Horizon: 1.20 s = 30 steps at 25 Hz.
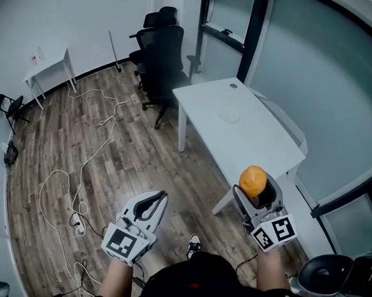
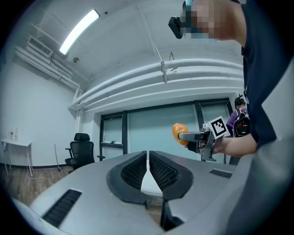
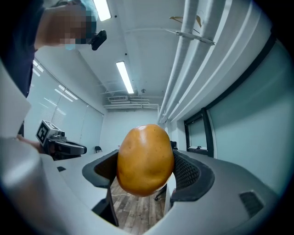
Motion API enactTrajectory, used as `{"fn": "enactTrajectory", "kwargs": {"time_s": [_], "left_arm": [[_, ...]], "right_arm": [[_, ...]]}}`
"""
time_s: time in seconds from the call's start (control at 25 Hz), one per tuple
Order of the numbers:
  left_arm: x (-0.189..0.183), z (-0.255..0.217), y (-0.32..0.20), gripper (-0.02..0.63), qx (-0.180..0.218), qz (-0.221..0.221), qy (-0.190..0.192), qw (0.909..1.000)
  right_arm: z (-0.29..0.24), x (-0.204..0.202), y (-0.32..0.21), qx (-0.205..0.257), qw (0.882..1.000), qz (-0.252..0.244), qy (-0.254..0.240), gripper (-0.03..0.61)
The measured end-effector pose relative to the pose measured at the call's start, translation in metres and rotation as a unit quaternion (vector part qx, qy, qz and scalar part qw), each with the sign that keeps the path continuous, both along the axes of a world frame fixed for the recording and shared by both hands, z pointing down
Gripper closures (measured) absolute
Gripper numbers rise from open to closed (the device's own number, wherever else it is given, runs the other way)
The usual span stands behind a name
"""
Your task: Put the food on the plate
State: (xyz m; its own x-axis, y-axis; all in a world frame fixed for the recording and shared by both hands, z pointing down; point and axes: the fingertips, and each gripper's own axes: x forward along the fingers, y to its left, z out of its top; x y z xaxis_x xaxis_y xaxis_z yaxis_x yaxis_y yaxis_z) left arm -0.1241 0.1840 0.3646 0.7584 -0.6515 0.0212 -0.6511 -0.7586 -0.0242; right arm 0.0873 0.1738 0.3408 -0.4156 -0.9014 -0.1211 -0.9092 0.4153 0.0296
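Head view, looking steeply down on a standing person who carries a tool in each hand. The left tool (image 1: 154,202) is held over the wood-plank floor (image 1: 136,160). In the left gripper view its two ribbed black pads (image 2: 133,172) meet at the tips, so the left tool (image 2: 148,154) is closed with nothing between them.

The right tool (image 1: 253,184) is held above the near corner of the long white rectangular bench (image 1: 261,143). Its jaws are parted and clamped on a smooth orange-yellow, egg-shaped piece of food (image 1: 252,179). In the right gripper view the food (image 3: 145,159) stands upright and fills the gap of the right tool (image 3: 146,161), touching both pads. The left gripper view shows the same food (image 2: 179,132) at the tip of the right tool (image 2: 195,136), raised in the air. The right gripper view shows the left tool (image 3: 62,147) off to the side, well apart.

A pale round plate (image 1: 230,115) lies flat near the middle of the bench, faint against the white top and well apart from the held food. Beyond the bench's far end stand black office chairs (image 1: 161,58). A white cable (image 1: 81,176) trails across the floor.
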Motion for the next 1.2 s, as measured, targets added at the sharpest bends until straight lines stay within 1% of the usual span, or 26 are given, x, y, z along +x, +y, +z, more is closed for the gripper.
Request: {"fn": "enactTrajectory", "kwargs": {"time_s": [0.12,0.24,0.44,0.56,0.68,0.84,1.04,1.2], "left_arm": [[0.019,-0.008,-0.046,0.578,0.002,-0.009,-0.013,0.9999],[0.042,-0.011,-0.086,0.578,0.005,-0.006,-0.012,0.9999],[0.074,-0.015,-0.133,0.578,0.013,-0.006,-0.013,0.9998],[0.08,-0.009,-0.152,0.578,0.008,-0.014,-0.019,0.9997],[0.085,-0.005,-0.172,0.578,-0.005,-0.017,-0.023,0.9996],[0.096,0.0,-0.199,0.578,-0.006,-0.012,-0.027,0.9995],[0.094,0.018,-0.244,0.578,-0.014,0.007,-0.024,0.9996],[0.089,0.015,-0.295,0.578,-0.015,0.038,-0.013,0.9991]], "right_arm": [[-0.004,0.024,-0.041,0.0,1.0,-0.001,-0.001,0.211],[-0.009,0.044,-0.081,0.001,1.0,-0.008,0.002,0.21],[-0.007,0.076,-0.133,0.0,1.0,-0.015,-0.003,0.211],[-0.003,0.082,-0.157,0.001,1.0,-0.023,-0.01,0.21],[0.002,0.086,-0.178,-0.008,1.0,-0.027,-0.013,0.21],[0.015,0.101,-0.206,-0.016,1.0,-0.019,-0.017,0.21],[0.028,0.097,-0.241,-0.021,1.0,0.0,-0.017,0.21],[0.022,0.09,-0.28,-0.025,0.999,0.029,-0.005,0.212]]}}
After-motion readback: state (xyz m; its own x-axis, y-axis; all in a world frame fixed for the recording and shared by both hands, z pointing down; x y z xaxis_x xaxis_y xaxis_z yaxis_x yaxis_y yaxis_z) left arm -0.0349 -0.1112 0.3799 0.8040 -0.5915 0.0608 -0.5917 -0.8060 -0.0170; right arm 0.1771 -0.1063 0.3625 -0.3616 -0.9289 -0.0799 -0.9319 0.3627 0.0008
